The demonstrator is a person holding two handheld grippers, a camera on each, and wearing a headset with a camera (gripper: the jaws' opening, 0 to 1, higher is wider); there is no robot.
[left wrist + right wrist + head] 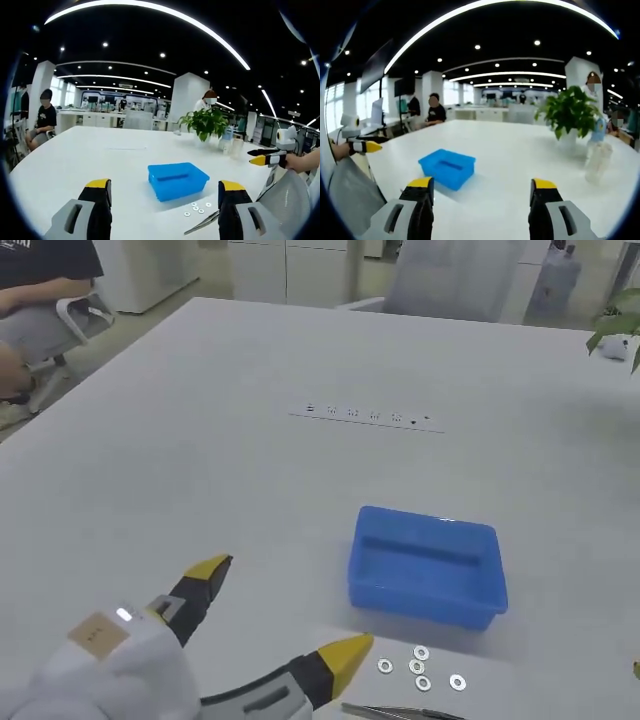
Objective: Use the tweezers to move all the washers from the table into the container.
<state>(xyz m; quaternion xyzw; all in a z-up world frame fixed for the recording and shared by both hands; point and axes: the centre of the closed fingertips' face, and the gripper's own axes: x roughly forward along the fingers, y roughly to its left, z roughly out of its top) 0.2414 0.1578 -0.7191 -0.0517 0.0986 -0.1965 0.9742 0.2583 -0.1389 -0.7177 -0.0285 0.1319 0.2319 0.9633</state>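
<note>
five washers (416,667) lie near the blue container (420,602).

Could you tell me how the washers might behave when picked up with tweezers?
The washers lie flat and look thin, so their edges are probably hard to catch. Being small shiny rings, they may slip or skid on the smooth table.

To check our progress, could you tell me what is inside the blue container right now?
The visible floor of the blue container is bare; its near wall hides a strip of it. The five washers lie outside, on the table in front.
</note>
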